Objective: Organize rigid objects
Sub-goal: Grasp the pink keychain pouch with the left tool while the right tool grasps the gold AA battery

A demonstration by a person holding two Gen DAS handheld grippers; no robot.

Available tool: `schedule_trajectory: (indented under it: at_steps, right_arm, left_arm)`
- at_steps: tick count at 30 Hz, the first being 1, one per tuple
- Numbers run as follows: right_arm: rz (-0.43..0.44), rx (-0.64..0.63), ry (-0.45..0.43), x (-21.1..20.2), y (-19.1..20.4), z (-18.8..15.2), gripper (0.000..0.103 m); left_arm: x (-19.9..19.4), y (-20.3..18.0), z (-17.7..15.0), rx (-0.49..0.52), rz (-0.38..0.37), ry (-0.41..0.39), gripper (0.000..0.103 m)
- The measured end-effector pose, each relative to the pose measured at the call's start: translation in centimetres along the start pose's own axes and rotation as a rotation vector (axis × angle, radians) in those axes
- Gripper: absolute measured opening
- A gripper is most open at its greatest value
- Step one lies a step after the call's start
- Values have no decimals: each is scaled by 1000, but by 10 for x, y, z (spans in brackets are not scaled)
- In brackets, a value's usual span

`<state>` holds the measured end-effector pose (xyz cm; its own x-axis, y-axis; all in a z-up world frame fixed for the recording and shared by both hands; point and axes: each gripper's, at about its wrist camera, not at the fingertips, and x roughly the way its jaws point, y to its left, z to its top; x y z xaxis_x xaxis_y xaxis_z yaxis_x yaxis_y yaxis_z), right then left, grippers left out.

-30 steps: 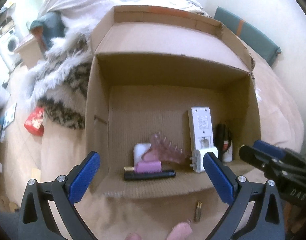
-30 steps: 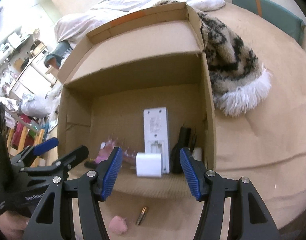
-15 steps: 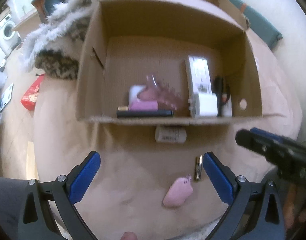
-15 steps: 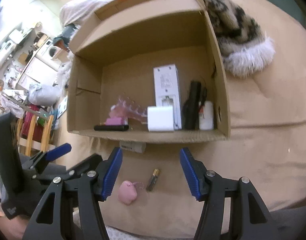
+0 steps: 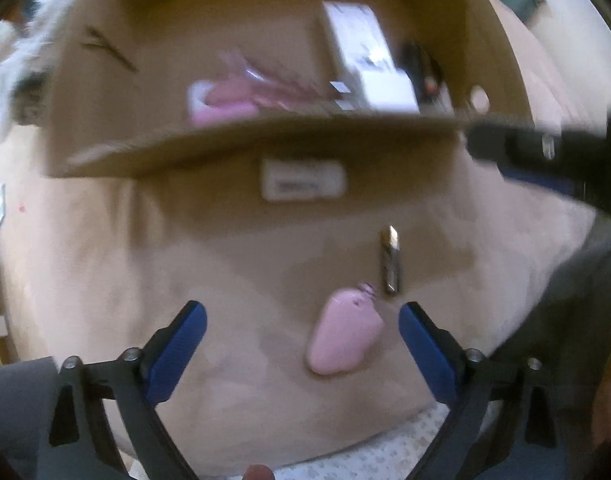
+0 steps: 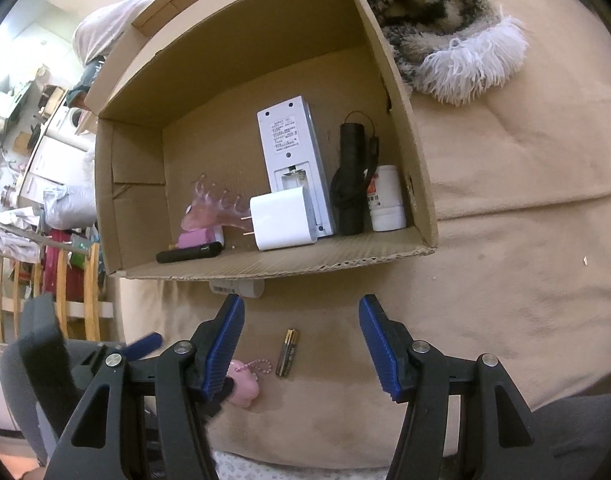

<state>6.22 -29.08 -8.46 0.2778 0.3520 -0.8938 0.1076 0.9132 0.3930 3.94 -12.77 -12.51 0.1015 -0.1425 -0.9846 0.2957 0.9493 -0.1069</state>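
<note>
Over bedspread (image 6: 505,280): both grippers wide, empty.

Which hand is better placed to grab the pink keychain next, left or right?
Left, probably. The pink keychain lies just ahead between the open left gripper's fingers. The right gripper, also open, frames the battery instead, with the keychain off beside its left finger.

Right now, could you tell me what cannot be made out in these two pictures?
- Left wrist view: box contents, smeared by motion blur.
- Right wrist view: white item, mostly hidden under the box edge.
- Right wrist view: pink charm, partly behind a finger of the right gripper.
</note>
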Motion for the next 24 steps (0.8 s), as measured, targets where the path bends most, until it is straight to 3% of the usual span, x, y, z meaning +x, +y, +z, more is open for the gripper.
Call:
schedule_trajectory:
  at_steps: [4,10,13,15,16,20,24]
  right_arm:
    - [-5,2,-2,1,0,2,63]
    - [-14,19,3,4,-3,6,63]
    - [-16,18,9,6,-2,6,63]
    - [-20,15,19,10,-1,8,63]
    - [-22,15,25,12,0,8,63]
    - [-22,20,58,21,-1,10,63]
    - [-21,11,100,32,1,6,63]
  left_arm:
    - [29,-18,-4,79,-5,104,90]
    - [36,-13,4,39,1,82,73]
    - [35,-9,5,24,7,75,58]
    - [33,-7,5,25,28,66,36]
    - [32,-6,5,18,30,66,34]
    - [31,4,4,-26,5,80,33]
    - [27,17,9,-65,31,67,33]
